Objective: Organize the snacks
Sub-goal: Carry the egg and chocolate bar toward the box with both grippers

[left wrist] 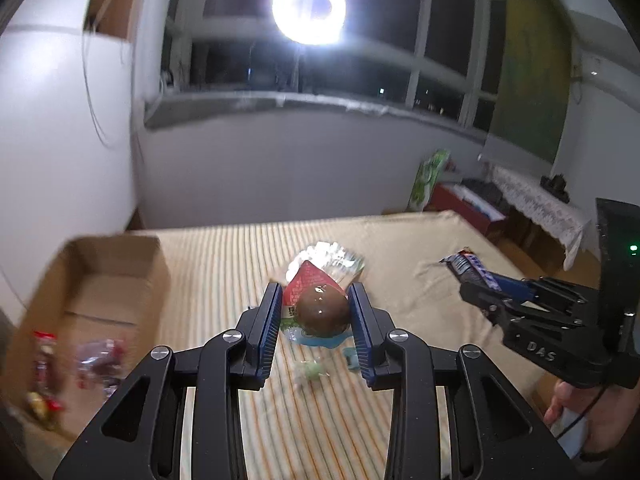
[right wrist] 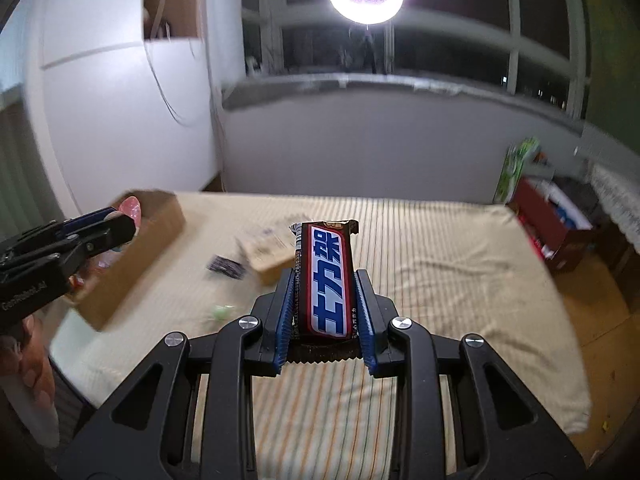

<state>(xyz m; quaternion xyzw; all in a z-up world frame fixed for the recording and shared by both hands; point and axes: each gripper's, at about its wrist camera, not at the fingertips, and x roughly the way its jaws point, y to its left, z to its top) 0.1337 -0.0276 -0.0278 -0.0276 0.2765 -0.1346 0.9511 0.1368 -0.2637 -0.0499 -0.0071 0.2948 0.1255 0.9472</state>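
While striped cloth covers table, L gripper clamps egg pkt, R gripper clamps choc bar.

We see a cream cloth with thin orange and green stripes. Our left gripper, black with blue pads, holds a brown egg in a red, white and green packet. The bar is brown with blue letters on white. The box looks tan, though blurred.
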